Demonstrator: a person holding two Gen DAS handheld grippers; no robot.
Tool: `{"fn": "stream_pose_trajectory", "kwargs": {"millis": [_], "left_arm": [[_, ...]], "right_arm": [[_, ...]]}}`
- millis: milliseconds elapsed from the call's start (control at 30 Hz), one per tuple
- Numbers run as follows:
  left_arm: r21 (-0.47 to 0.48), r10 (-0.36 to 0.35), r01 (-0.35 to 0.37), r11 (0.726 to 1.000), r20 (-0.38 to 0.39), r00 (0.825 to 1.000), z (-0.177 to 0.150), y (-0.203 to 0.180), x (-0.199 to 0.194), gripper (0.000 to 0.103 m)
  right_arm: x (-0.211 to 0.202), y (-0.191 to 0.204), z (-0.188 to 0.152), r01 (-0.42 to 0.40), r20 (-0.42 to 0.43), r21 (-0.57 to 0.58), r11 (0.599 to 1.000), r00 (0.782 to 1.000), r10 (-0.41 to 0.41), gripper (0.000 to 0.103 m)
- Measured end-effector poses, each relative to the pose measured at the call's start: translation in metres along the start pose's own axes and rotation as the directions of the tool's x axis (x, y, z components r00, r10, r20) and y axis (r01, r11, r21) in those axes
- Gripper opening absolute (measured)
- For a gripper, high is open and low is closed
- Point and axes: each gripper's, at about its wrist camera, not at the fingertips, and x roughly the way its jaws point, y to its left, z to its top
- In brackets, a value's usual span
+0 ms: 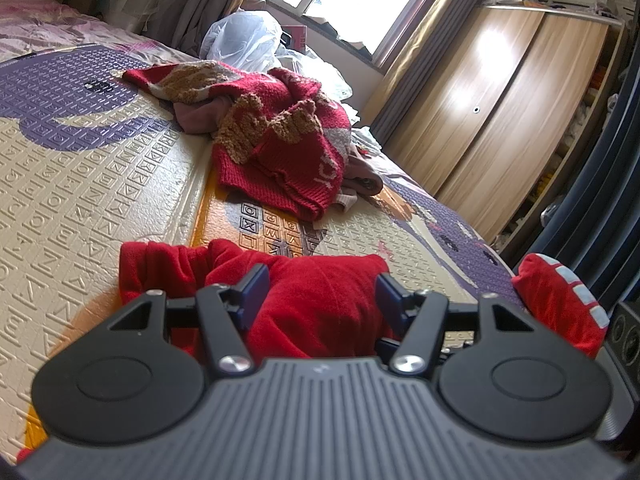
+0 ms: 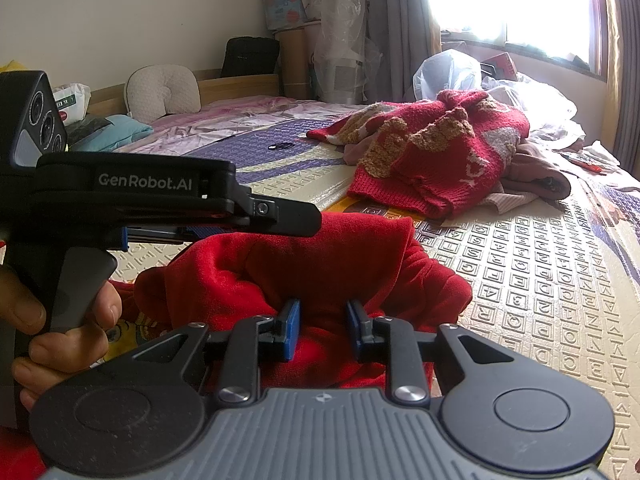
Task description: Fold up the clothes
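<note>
A red fleece garment (image 1: pixel 320 304) lies bunched on the letter-embossed mat (image 1: pixel 80 184) right in front of both grippers. My left gripper (image 1: pixel 322 294) holds a thick fold of it between its blue pads. In the right wrist view the same garment (image 2: pixel 340 264) rises in a hump, and my right gripper (image 2: pixel 323 326) pinches a narrower fold of it. There the left gripper (image 2: pixel 308 222) comes in from the left, held by a hand (image 2: pixel 60 320), its fingers lying over the top of the hump. A yellow cartoon print (image 2: pixel 124 332) shows at the garment's left.
A heap with a red knit sweater (image 1: pixel 280 136) with brown lettering over pinkish clothes lies farther back on the mat. Clear plastic bags (image 1: pixel 244 40) sit behind it by the window. A wooden wardrobe (image 1: pixel 500 100) stands to the right. A red cloth with white stripes (image 1: pixel 560 300) is at the right edge.
</note>
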Motion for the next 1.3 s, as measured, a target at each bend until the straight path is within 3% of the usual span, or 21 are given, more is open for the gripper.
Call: {"fn": "stream_pose_trajectory", "kwargs": {"millis": [1300], "left_arm": [[0.012, 0.004, -0.004, 1.0, 0.001, 1.0, -0.0012, -0.001, 0.0003, 0.061]], "right_arm": [[-0.0004, 0.0013, 0.0002, 0.002, 0.001, 0.002, 1.0, 1.0, -0.002, 0.028]]}}
